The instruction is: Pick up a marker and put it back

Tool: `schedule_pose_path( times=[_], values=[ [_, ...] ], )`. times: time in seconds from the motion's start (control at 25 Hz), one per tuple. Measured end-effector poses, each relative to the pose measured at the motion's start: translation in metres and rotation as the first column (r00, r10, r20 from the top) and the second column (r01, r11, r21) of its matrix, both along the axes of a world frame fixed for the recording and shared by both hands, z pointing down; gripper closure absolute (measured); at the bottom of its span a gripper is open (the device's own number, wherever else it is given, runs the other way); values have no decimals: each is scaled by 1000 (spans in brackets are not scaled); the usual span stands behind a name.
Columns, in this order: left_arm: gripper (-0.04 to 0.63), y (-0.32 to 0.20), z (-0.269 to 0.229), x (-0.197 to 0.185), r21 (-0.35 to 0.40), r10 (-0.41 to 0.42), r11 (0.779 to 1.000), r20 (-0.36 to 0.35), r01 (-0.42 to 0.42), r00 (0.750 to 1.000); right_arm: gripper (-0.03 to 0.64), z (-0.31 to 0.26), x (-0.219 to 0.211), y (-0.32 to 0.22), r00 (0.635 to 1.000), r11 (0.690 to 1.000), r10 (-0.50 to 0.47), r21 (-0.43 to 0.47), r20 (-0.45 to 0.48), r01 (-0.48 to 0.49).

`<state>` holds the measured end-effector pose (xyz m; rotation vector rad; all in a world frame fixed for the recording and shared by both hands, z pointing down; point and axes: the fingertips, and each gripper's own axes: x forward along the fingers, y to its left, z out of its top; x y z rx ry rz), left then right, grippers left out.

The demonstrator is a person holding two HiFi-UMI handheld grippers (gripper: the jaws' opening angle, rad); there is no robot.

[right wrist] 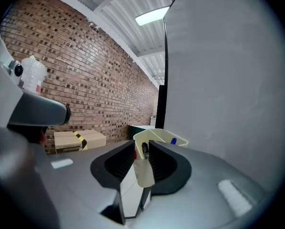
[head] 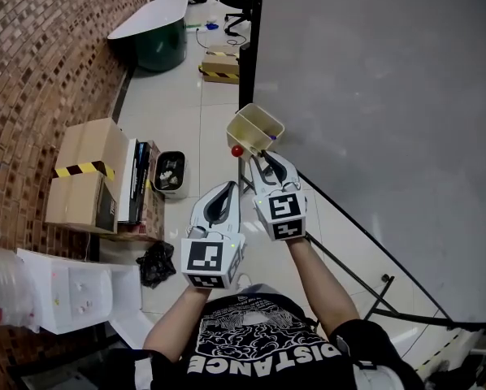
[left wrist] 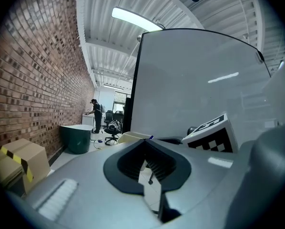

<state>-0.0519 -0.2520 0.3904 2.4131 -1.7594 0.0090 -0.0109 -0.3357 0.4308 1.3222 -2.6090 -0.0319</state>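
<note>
The right tool (head: pixel 258 159) is raised to the whiteboard (head: pixel 373 96), its tips just below the cream bin (head: pixel 245 123) that hangs at the board's edge. In the right gripper view its jaws are drawn in on a dark marker (right wrist: pixel 144 150), pinched at the tips right in front of the bin, which holds something with a blue cap (right wrist: pixel 173 140). A small red ball (head: pixel 237 150) sits just beside the bin's lower corner. The left tool (head: pixel 229 187) hangs lower and nearer the person, jaws closed tip to tip with nothing between them. Cardboard boxes (head: pixel 84 177) stand on the floor by the brick wall
</note>
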Motion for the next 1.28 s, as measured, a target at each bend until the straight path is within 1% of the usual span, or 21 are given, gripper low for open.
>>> schedule_pose_path(
  times=[0.24, 0.4, 0.6, 1.08, 1.28],
  values=[
    [589, -3, 4, -5, -5, -10, 1000, 5, 11, 1000, 554, 12, -4, -11, 1000, 1000, 8, -27, -16, -8],
    [589, -2, 4, -6, -5, -12, 1000, 4, 12, 1000, 576, 14, 0, -14, 999, 999, 35, -19, -39, -36],
    [589, -1, 3, -9, -5, -15, 1000, 2, 15, 1000, 581, 14, 0, -14, 998, 999, 43, -15, -46, -44],
    [589, 5, 0, -8, 4, 1, 1000, 1, -1, 1000, 581, -5, 5, 0, 998, 998, 55, 34, -44, -54],
    [589, 11, -7, -2, 17, 17, 1000, -3, -17, 1000, 581, -24, 12, 16, 998, 996, 62, 60, -16, -61]
  ],
)
